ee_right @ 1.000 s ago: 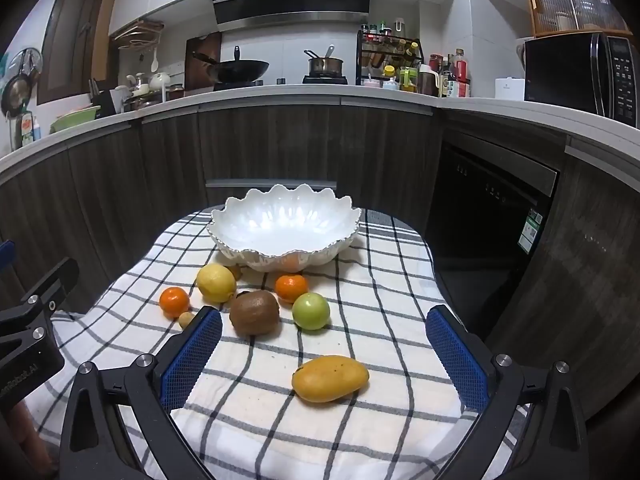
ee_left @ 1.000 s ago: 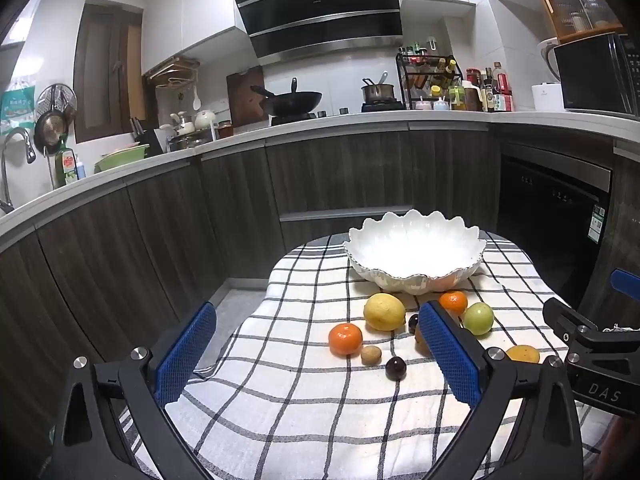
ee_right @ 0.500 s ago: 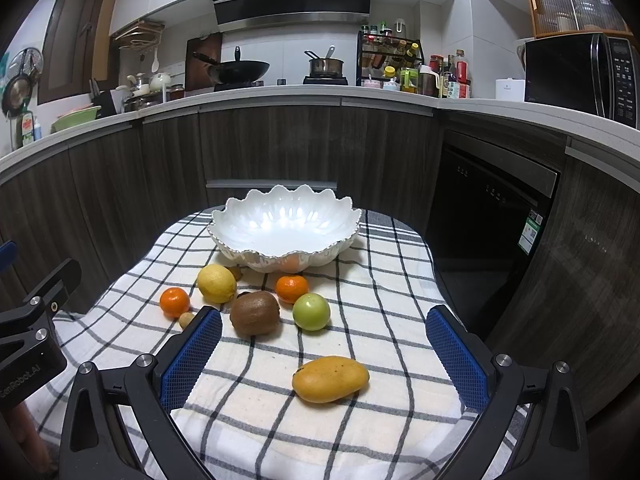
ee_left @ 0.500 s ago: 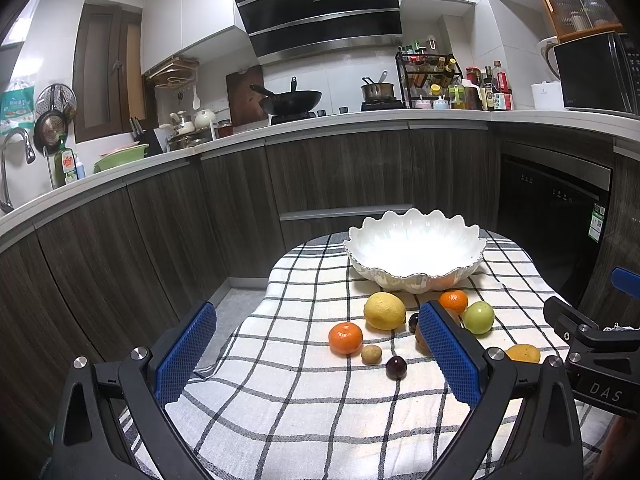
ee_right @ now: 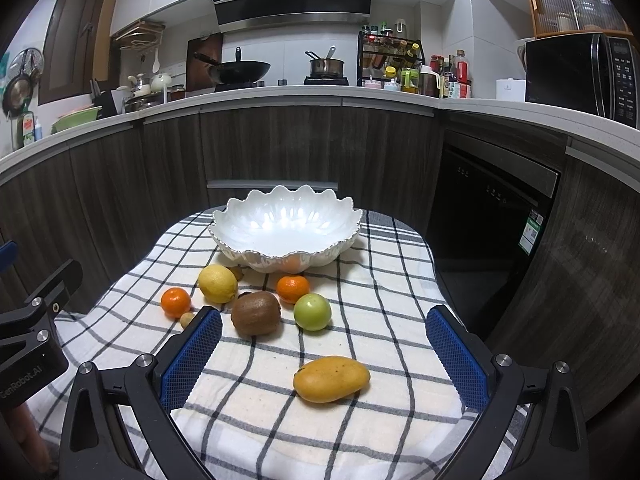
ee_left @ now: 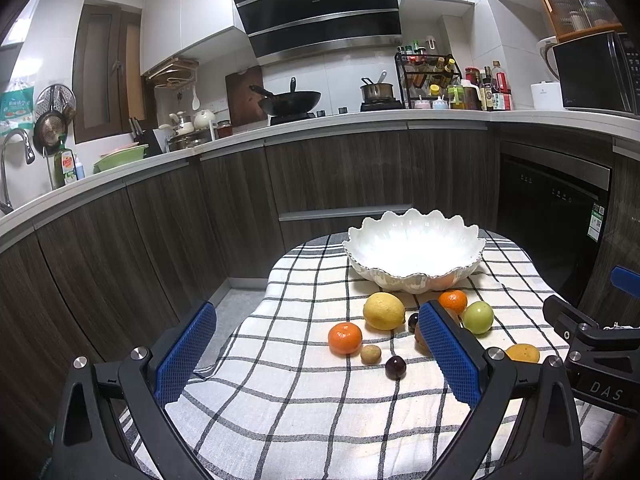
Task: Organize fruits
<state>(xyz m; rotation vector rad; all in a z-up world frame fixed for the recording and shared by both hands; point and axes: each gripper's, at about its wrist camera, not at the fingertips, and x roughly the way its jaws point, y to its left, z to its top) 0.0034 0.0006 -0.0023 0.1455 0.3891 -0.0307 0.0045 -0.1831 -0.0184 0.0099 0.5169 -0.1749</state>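
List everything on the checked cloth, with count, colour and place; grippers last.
bowl: 1, white, far end of cloth, empty
lemon: 1, yellow, front-left of bowl
tangerines: 2, orange, one left of lemon, one by green fruit
kiwi: 1, brown, centre
green fruit: 1, right of kiwi
mango: 1, yellow-orange, nearest
small tan fruit: 1
dark round fruit: 1
left gripper: open
right gripper: open

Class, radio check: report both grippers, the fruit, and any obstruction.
Left gripper open, empty; right gripper open, empty. White bowl empty; mango, kiwi, lemon on checked cloth. Nothing blocking.
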